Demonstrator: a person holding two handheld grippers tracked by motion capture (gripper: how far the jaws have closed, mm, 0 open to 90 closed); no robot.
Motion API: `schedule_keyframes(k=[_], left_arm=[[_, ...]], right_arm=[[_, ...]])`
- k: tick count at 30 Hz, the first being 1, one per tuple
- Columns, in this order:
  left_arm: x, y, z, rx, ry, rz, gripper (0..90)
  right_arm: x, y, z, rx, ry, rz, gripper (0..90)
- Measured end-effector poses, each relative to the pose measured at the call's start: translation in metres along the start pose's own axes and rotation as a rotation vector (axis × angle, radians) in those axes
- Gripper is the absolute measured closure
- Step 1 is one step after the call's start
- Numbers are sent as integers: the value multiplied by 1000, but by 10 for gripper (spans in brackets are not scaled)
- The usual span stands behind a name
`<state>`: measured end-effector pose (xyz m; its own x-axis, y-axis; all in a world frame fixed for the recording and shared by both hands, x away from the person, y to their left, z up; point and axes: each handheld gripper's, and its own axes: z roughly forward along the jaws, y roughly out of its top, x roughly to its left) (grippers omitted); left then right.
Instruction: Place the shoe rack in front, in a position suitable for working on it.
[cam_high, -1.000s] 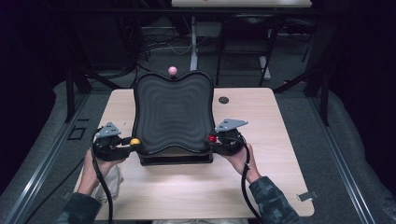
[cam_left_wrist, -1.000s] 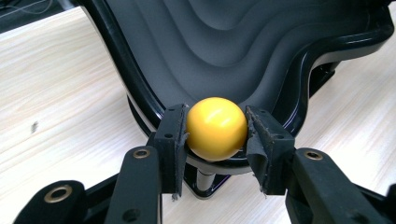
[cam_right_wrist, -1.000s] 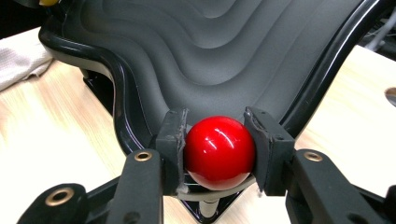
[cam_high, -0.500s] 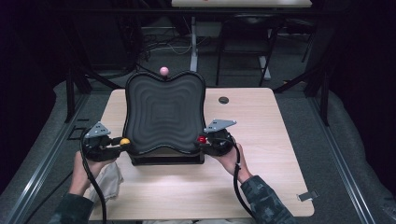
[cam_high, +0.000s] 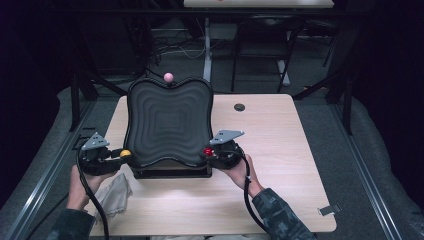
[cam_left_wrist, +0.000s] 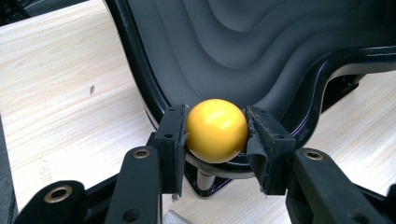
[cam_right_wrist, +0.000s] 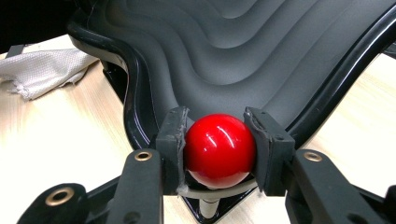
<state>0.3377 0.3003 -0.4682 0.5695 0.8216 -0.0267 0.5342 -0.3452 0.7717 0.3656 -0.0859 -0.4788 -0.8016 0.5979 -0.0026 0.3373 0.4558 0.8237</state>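
A black board (cam_high: 170, 125) with rippled, stepped contours stands on a dark base in the middle of the table, its far edge raised. A yellow ball knob (cam_high: 125, 153) sticks out at its near left corner and a red ball knob (cam_high: 208, 151) at its near right. My left gripper (cam_high: 118, 155) is shut on the yellow knob (cam_left_wrist: 216, 129), jaws pressed on both sides. My right gripper (cam_high: 214, 152) is shut on the red knob (cam_right_wrist: 219, 149) the same way. A pink ball knob (cam_high: 168, 77) sits at the board's far edge.
A pale cloth (cam_high: 112, 192) lies on the wooden table (cam_high: 290, 160) under my left hand, also seen in the right gripper view (cam_right_wrist: 42, 70). A small black round disc (cam_high: 239, 107) lies at the table's far right. Dark frame rails flank the table.
The board, both grippers and the pink knob have shifted left and a little toward the person. The cloth now shows beneath the left hand. Both grips stay closed.
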Motion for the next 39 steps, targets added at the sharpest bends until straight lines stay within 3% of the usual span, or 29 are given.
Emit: schedule_keyframes(k=[24,25,29,35,36,37,39], left_arm=[[-1,-5,-7,6,22,-20,594],[0,-7,-10,3,56,-46,475],[2,-12,-19,-20,64,-86,290],[1,-37,-23,18,90,-132,178],[0,-48,-20,46,94,-147,165],[0,-48,-20,46,94,-147,164],[-3,-68,-13,107,105,-152,157]], right_arm=[[13,-1,-1,3,16,-21,602],[13,-1,-1,4,12,-22,602],[13,-1,-1,4,10,-23,603],[14,-1,-1,3,3,-24,603],[14,-1,-1,5,2,-24,603],[14,-1,-1,5,2,-24,603],[13,-1,-1,4,4,-24,603]])
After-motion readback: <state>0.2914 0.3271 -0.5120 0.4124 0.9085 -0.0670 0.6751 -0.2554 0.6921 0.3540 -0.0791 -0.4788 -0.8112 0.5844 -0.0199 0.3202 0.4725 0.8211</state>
